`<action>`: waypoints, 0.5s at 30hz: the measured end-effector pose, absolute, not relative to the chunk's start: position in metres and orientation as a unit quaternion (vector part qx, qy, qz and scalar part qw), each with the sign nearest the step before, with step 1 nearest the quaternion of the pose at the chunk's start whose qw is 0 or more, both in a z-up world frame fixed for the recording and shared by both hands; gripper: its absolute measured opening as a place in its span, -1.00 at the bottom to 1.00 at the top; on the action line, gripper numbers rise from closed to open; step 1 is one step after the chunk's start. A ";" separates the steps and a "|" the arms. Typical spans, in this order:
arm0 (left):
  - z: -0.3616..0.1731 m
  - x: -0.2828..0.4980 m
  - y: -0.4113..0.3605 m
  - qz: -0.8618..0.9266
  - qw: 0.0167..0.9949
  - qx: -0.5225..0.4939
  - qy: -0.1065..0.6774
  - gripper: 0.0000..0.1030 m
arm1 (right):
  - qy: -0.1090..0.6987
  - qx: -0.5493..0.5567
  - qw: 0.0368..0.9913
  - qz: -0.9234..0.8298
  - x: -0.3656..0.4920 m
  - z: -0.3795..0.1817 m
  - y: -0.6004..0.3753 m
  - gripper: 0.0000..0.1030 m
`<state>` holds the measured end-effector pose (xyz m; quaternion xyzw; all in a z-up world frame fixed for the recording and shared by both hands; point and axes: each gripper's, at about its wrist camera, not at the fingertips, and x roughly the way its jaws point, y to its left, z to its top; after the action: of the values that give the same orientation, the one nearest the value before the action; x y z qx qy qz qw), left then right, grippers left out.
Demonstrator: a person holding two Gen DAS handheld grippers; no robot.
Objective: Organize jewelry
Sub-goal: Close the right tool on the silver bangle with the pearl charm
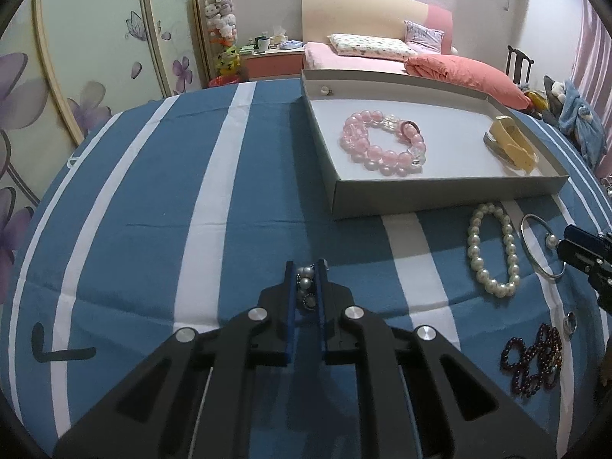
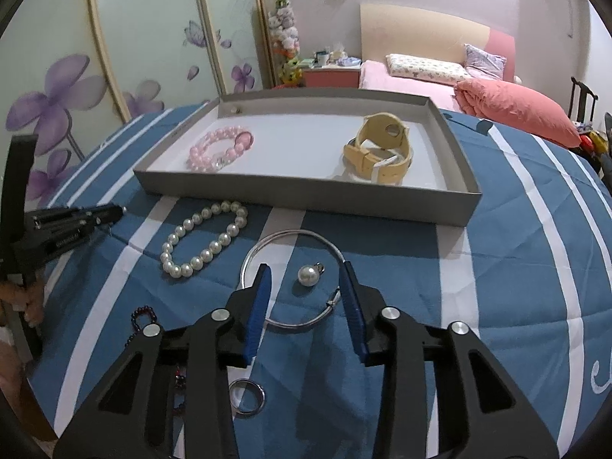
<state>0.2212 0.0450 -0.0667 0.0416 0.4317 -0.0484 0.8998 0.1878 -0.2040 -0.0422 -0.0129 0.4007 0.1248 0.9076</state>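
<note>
- The left tongs are squeezing narrow on a small grey-pearl piece, just above the blue-and-white striped cloth covering the bench, well left of the loose jewelry.
- A black hand-drawn mark is showing on the cloth at far left; I cannot read it as a letter with certainty.
- A grey tray is sitting beyond both tongs and holding three things: a tiny earring in the far left corner, one pink bead bracelet, and one yellow-strapped watch.
- One white pearl bracelet is lying on the cloth just before the tray's near wall.
- One silver bangle is lying beside it, with a single pearl pendant resting inside its loop.
- The right tongs are standing wide open, straddling the bangle and pendant, gripping nothing.
- One dark red bead strand is lying nearer the camera, partly hidden by the right tongs' arm in the right wrist view.
- One metal ring is sitting beside that strand.
- White lettering on the left tool's side is showing, too blurred to read.
</note>
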 end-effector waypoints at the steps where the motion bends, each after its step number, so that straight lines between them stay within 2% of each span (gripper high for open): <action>1: -0.067 0.221 0.047 -0.048 0.900 0.042 0.432 -0.80 | 0.403 -0.018 0.906 0.124 0.188 -0.043 -0.202 -0.33; 13: -0.066 0.221 0.048 -0.050 0.900 0.039 0.432 -0.80 | 0.427 -0.039 0.897 0.109 0.200 -0.050 -0.195 -0.48; 15: -0.066 0.221 0.048 -0.050 0.900 0.039 0.432 -0.80 | 0.427 -0.039 0.897 0.108 0.199 -0.050 -0.195 -0.55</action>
<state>0.2209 0.0480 -0.0659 0.0387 0.4321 -0.0499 0.8996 0.1995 -0.1952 -0.0499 -0.0387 0.4275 0.1079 0.8967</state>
